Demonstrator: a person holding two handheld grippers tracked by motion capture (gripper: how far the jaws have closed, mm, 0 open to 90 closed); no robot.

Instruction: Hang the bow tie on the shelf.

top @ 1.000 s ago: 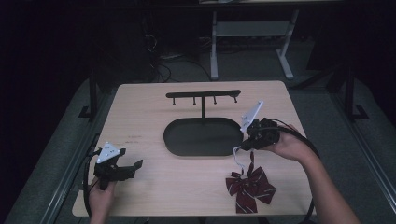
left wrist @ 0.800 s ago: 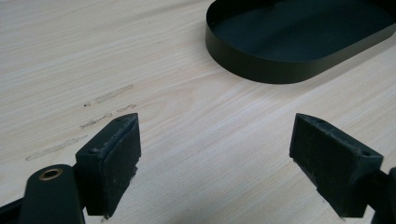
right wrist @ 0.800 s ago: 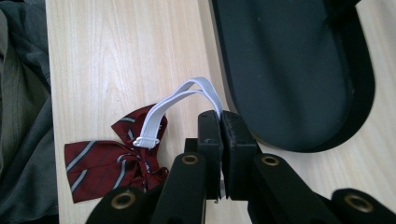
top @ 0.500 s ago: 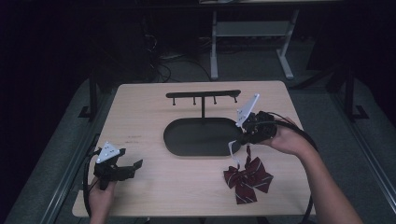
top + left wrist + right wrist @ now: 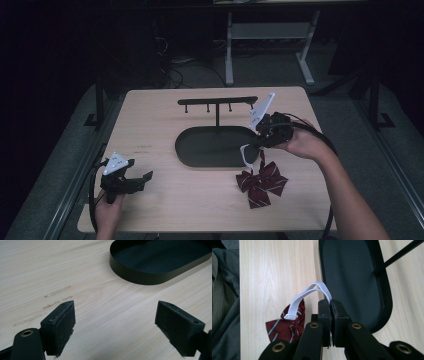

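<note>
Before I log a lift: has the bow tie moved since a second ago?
Yes. The bow tie, hung by its strap from the shut right gripper, has swung left, closer to the tray.

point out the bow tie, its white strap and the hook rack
bow tie (image 5: 261,184), high view, on the striped maroon fabric at its middle.
white strap (image 5: 308,295), right gripper view, on the elastic loop above the shut jaws.
hook rack (image 5: 218,101), high view, on the top crossbar.
</note>
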